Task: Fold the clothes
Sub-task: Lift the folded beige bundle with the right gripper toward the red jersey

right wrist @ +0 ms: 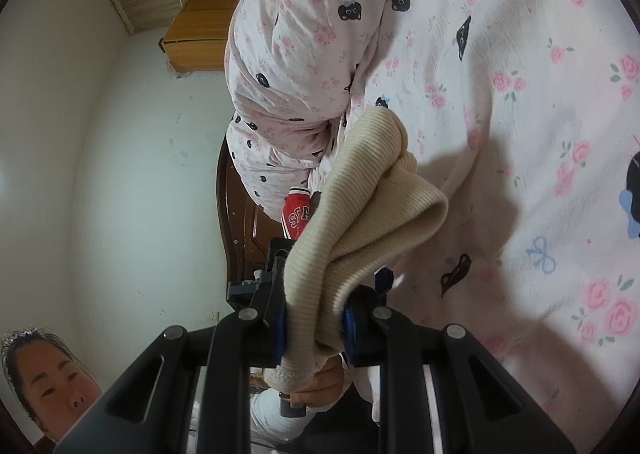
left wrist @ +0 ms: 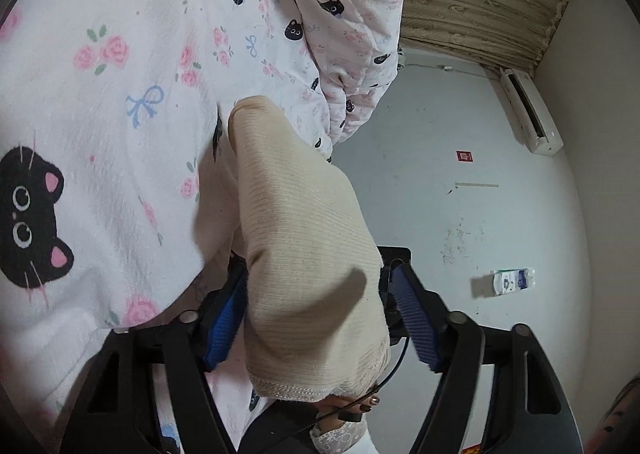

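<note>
A beige ribbed knit garment [left wrist: 304,254] with a lace hem hangs between the blue pads of my left gripper [left wrist: 316,274]. The left pad [left wrist: 224,318] touches the cloth, while the right pad [left wrist: 416,322] stands a little off it, so the jaws are open around it. In the right wrist view the same beige garment [right wrist: 372,190] is folded over in a bunch, and my right gripper [right wrist: 316,306] is shut on its gathered lower part. Its far end rests against the pink bedspread [right wrist: 520,114].
A pink bedspread [left wrist: 100,94] printed with black cats and roses, and a bunched quilt [right wrist: 288,74] of the same print, lie behind the cloth. A red garment [right wrist: 298,214], a dark headboard [right wrist: 236,206], a wooden cabinet [right wrist: 200,30] and an air conditioner [left wrist: 528,110] stand by the white wall. A person's hand [left wrist: 360,406] is below.
</note>
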Available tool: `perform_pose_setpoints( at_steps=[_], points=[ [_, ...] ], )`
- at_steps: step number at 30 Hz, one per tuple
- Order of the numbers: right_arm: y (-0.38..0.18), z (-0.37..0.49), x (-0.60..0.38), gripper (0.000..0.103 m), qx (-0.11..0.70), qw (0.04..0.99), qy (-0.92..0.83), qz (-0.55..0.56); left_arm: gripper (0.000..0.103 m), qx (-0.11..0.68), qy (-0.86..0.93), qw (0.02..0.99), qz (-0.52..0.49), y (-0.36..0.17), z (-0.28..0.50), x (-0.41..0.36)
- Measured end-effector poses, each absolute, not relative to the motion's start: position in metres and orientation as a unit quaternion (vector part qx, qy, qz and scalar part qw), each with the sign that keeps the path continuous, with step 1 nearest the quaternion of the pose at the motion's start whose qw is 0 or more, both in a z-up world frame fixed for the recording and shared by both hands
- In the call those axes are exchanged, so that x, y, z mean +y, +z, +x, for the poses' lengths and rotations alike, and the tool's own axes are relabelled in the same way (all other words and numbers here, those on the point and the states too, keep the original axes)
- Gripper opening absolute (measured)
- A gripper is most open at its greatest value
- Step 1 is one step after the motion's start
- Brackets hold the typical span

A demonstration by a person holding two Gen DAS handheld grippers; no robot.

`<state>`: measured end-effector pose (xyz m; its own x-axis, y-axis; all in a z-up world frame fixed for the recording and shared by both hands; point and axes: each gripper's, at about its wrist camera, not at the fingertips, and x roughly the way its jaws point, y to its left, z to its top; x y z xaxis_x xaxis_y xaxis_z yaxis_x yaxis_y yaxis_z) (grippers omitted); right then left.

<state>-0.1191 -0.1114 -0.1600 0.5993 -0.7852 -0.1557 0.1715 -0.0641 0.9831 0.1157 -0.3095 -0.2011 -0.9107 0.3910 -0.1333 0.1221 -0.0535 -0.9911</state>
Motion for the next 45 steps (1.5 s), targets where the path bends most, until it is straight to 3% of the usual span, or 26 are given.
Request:
perform_pose_setpoints(
  at_steps=[3,6,18,26,45],
  points=[
    [-0.160,-0.120,-0.110,0.022,-0.243,0.637,-0.380,0.625,0.027,-0.668,0.709,0.090,-0.208,-0.201,0.114,-0.309],
    [-0.159,-0.121,-0.110,0.022,-0.240,0.634,-0.388,0.624,0.014,-0.660,0.716,0.091,-0.211,-0.200,0.117,-0.308],
    [-0.165,-0.114,-0.114,0.021,-0.195,0.620,-0.413,0.638,0.013,-0.654,0.718,0.057,-0.231,-0.203,0.128,-0.313],
    [-0.152,-0.093,-0.151,0.021,-0.153,0.625,-0.417,0.642,0.013,-0.634,0.737,0.002,-0.234,-0.169,0.165,-0.342],
    [-0.050,0.114,-0.434,0.021,-0.016,0.758,-0.330,0.562,0.013,-0.561,0.791,-0.205,-0.132,-0.043,0.419,-0.520]
  ],
)
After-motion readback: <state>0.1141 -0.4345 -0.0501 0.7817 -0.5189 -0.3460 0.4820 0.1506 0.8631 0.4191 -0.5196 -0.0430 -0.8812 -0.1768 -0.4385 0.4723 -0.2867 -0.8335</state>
